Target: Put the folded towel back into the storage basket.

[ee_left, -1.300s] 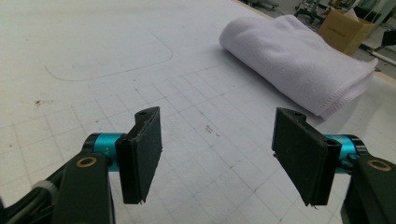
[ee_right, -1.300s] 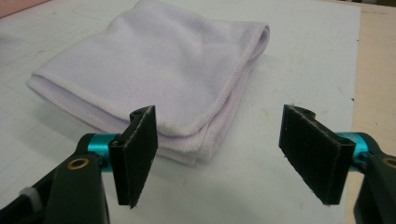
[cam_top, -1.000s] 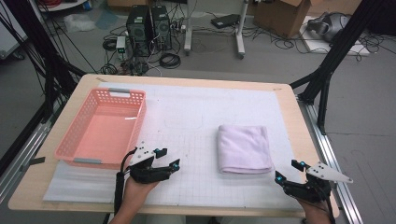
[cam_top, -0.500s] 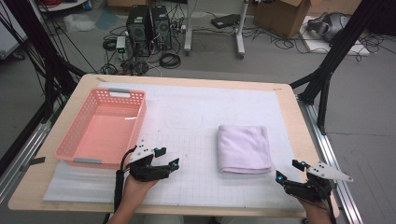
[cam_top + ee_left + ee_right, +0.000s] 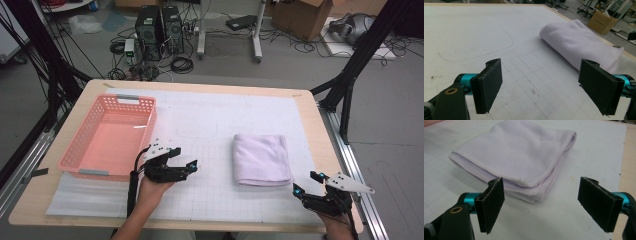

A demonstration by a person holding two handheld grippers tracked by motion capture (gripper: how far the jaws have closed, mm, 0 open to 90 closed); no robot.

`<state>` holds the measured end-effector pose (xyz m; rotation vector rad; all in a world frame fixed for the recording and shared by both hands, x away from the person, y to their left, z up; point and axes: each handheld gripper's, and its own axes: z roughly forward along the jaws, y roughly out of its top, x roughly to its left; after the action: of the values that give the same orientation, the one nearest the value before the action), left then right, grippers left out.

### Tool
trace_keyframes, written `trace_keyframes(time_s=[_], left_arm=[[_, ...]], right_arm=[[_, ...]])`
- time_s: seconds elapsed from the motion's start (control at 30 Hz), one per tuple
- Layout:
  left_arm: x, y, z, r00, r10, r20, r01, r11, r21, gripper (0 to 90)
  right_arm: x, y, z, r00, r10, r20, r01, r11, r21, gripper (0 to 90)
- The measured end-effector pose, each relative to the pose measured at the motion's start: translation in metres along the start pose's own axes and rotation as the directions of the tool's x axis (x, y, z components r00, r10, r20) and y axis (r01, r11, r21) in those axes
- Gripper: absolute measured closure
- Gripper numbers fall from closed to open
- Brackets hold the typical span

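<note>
A folded pale lilac towel [image 5: 261,159] lies flat on the white gridded mat [image 5: 210,120], right of the middle. My left gripper [image 5: 187,165] rests low on the mat to the towel's left, open, nothing between its jaws; in the left gripper view the towel [image 5: 581,42] lies ahead to the right. My right gripper [image 5: 307,183] sits near the table's front right corner, open and empty, just in front of the towel's near corner [image 5: 534,195]. A pink plastic basket [image 5: 107,137] stands at the left, with nothing in it.
The table's front edge and right edge [image 5: 345,165] lie close to my right gripper. Black frame legs, computer towers [image 5: 160,25], cables and a cardboard box [image 5: 300,15] stand on the floor beyond the table.
</note>
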<state>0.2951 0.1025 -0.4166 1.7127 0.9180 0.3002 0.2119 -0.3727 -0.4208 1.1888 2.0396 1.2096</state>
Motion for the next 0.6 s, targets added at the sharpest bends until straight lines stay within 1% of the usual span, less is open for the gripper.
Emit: trace_keyframes(time_s=[0.1,0.2,0.3,0.37,0.4,0.43,0.47,0.5,0.53,0.57,0.6], left_arm=[[-0.001,0.006,0.009,1.0,-0.002,0.0,0.002,1.0,-0.003,18.7],[-0.003,0.013,0.018,0.9996,0.003,0.026,-0.004,0.9999,0.016,18.3],[-0.006,0.016,0.027,0.9988,0.026,0.042,-0.026,0.9997,-0.005,16.4],[-0.009,0.018,0.033,0.9977,0.055,0.039,-0.055,0.9984,-0.015,16.4],[-0.011,0.019,0.037,0.997,0.066,0.039,-0.066,0.9978,-0.011,16.4],[-0.012,0.02,0.041,0.9967,0.063,0.052,-0.063,0.9979,0.01,16.4],[-0.013,0.02,0.044,0.9963,0.056,0.065,-0.058,0.9982,0.018,16.5],[-0.015,0.021,0.048,0.9957,0.059,0.072,-0.062,0.9971,0.045,16.6],[-0.016,0.022,0.053,0.9956,0.056,0.075,-0.061,0.9963,0.061,16.7],[-0.017,0.022,0.057,0.9957,0.041,0.083,-0.048,0.9961,0.074,17.4],[-0.017,0.022,0.06,0.9957,0.029,0.088,-0.036,0.9964,0.077,17.6]], right_arm=[[-0.001,0.0,-0.001,1.0,-0.002,0.0,0.002,1.0,-0.001,20.2],[-0.002,-0.001,-0.001,1.0,0.006,-0.004,-0.006,1.0,0.001,20.2],[-0.001,-0.001,0.0,0.9999,0.002,-0.012,-0.002,1.0,0.002,20.2],[-0.001,0.0,0.0,0.9999,-0.006,-0.012,0.006,1.0,0.003,20.2],[-0.001,0.0,0.0,0.9999,-0.009,-0.013,0.009,1.0,0.003,20.2],[0.0,0.0,0.0,0.9999,-0.006,-0.012,0.006,1.0,0.003,20.2],[0.0,0.0,0.0,0.9999,-0.009,-0.014,0.009,1.0,0.002,20.2],[0.0,0.0,0.0,0.9999,-0.008,-0.014,0.008,1.0,0.002,20.2],[0.0,0.001,0.0,0.9998,-0.01,-0.015,0.01,1.0,0.001,20.2],[0.0,0.001,0.0,0.9998,-0.01,-0.016,0.01,1.0,0.001,20.2],[0.0,0.001,0.0,0.9998,-0.012,-0.017,0.012,1.0,0.002,20.2]])
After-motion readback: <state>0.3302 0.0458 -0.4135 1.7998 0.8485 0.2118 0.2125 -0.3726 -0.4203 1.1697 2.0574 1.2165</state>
